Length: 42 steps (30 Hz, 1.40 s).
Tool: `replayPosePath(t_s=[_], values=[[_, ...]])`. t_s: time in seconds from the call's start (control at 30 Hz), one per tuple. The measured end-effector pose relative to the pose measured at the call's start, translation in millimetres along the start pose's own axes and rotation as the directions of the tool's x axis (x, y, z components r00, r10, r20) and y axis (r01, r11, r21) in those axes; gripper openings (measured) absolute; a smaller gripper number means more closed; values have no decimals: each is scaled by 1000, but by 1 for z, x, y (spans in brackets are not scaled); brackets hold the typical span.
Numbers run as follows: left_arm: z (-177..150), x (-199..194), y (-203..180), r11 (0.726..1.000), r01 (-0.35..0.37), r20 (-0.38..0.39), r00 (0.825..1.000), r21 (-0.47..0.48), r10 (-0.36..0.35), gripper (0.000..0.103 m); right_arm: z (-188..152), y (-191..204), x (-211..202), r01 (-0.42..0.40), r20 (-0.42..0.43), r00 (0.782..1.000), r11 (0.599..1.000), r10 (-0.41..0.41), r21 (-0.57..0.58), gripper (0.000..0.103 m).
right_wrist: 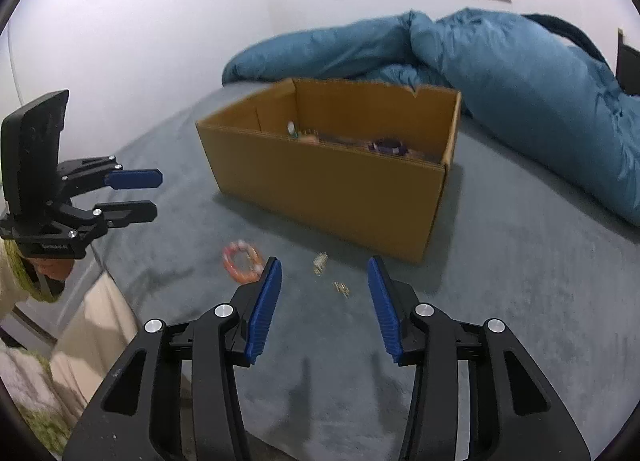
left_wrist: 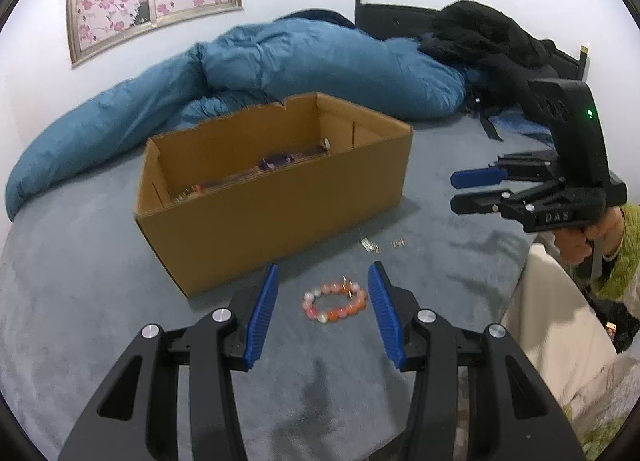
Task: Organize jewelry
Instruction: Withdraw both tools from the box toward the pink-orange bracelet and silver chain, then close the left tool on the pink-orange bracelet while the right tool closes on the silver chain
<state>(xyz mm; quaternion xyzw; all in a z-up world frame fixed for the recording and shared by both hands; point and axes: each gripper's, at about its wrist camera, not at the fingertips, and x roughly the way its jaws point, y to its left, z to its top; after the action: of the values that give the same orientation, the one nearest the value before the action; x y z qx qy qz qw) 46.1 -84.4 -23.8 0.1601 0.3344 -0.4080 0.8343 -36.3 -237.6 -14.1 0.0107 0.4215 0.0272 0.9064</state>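
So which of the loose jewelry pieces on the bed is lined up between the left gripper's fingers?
The pink and orange beaded bracelet. It lies between the left gripper fingers; the two small metallic pieces lie farther off, near the cardboard box.

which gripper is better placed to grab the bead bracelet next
Left. The bracelet lies centred just ahead of the open left gripper. In the right wrist view it sits off to the side of the right gripper, which faces the small metal pieces.
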Motion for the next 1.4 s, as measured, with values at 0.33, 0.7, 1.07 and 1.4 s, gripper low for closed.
replayPosePath(t_s=[0.33,0.7,1.07,1.4], values=[[-12,37,-9,995,81,-52,996,52,-79,45,-8,-4,28,-22,-77,997,999,19,-41,37],[-4,79,-5,983,157,-100,984,93,-147,26,-6,5,67,-48,-146,989,983,22,-175,30],[-3,102,-7,975,179,-155,975,129,-159,17,-9,-1,97,-72,-205,978,974,27,-216,25],[-4,108,-4,972,193,-168,971,131,-170,2,-8,-1,108,-86,-216,976,972,38,-219,18]])
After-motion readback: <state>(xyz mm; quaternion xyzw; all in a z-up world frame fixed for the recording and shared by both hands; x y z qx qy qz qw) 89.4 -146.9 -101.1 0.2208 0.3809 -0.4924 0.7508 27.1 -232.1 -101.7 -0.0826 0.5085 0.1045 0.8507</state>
